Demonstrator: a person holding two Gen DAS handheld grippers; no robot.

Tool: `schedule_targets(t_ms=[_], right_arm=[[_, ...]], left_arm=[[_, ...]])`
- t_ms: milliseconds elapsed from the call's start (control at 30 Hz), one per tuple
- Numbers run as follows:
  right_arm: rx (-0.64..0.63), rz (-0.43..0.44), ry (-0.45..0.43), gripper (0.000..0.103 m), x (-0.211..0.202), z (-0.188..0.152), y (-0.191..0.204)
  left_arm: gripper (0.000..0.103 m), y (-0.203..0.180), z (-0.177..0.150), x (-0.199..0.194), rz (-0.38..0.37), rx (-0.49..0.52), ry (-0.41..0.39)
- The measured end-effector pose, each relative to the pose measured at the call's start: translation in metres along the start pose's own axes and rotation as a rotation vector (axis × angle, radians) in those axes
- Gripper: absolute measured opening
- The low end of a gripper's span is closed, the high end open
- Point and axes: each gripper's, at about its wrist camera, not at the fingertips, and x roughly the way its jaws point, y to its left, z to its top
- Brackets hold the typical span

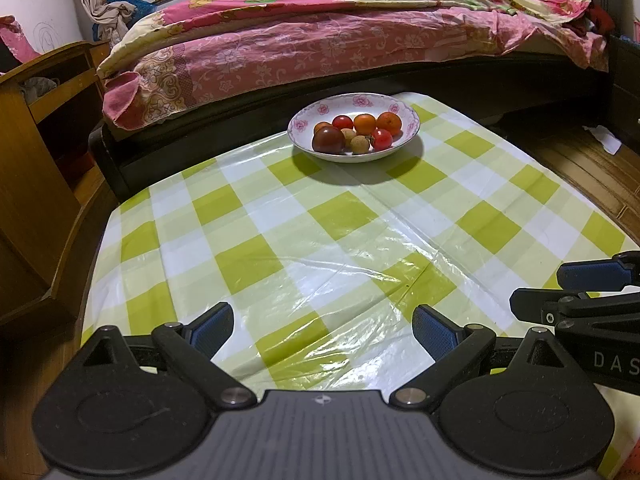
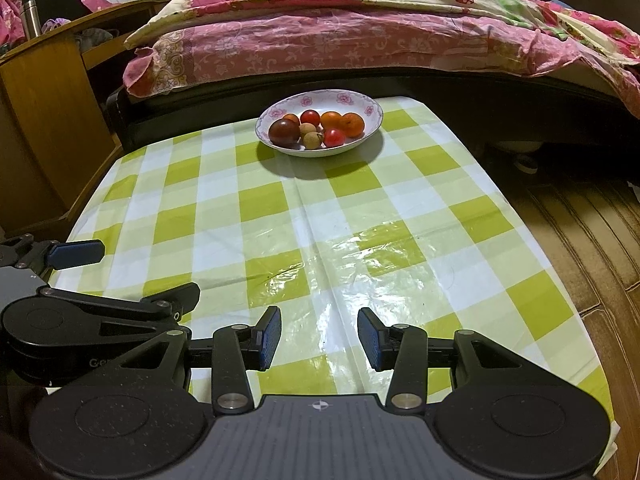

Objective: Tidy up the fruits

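Note:
A white flowered plate [image 1: 407,115] [image 2: 368,111] stands at the far end of the table and holds several fruits: a dark tomato [image 1: 328,140] [image 2: 283,131], red tomatoes [image 1: 382,139] [image 2: 334,137], orange fruits [image 1: 389,122] [image 2: 352,124] and pale longans [image 1: 360,145] [image 2: 312,141]. My left gripper [image 1: 322,330] hovers over the near edge of the table, wide open and empty. My right gripper [image 2: 319,338] is beside it, open with a narrower gap and nothing between its blue pads [image 2: 269,338]. Both stay well short of the plate.
The table wears a green and white checked plastic cloth [image 1: 320,232] [image 2: 320,220]. A bed with pink bedding [image 1: 340,40] [image 2: 360,32] runs behind the table. A wooden cabinet [image 1: 36,140] [image 2: 44,112] stands at the left; wood floor [image 2: 580,232] lies to the right.

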Motion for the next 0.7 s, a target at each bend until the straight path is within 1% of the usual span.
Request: schedule_targets(t_ms=[700], right_arm=[[0.000, -0.001, 0.001, 0.039, 0.0003, -0.0001, 0.0001]], left_arm=[[0.103, -0.0003, -0.0013, -0.0008, 0.001, 0.001, -0.001]])
